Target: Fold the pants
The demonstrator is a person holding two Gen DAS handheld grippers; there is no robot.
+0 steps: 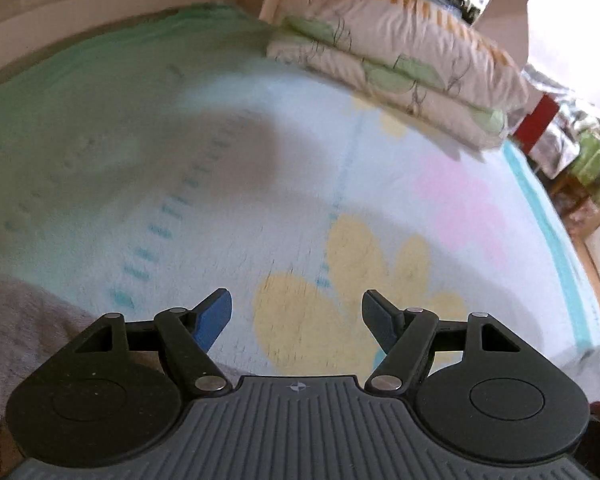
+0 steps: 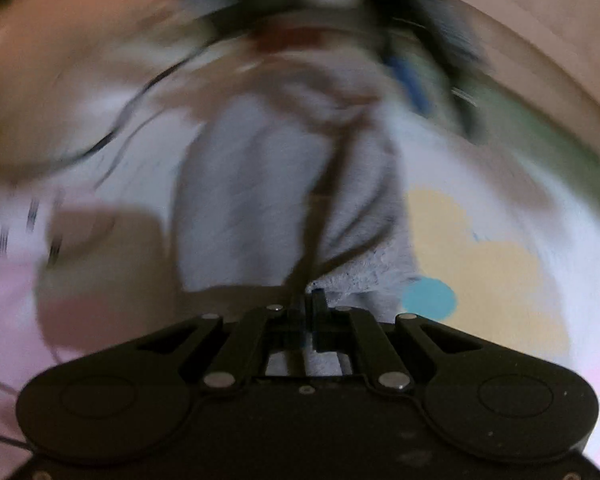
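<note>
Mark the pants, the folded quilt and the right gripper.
pants (image 2: pixel 260 184): right wrist view, grey leg fabric.
folded quilt (image 1: pixel 412 60): left wrist view, top layer.
right gripper (image 2: pixel 310 304): right wrist view, between closed fingertips.

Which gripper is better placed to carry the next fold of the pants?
Right. The right gripper is shut at the grey pants, apparently on the hem. The left gripper is open over the bedsheet, holding nothing.

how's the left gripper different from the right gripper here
The left gripper has its jaws spread wide with nothing between them; the right gripper has its jaws shut, seemingly pinching the edge of the grey pants. The left one hangs over the bare flowered bedsheet, the right one over the pants. Both are black and angled down at the bed.
</note>
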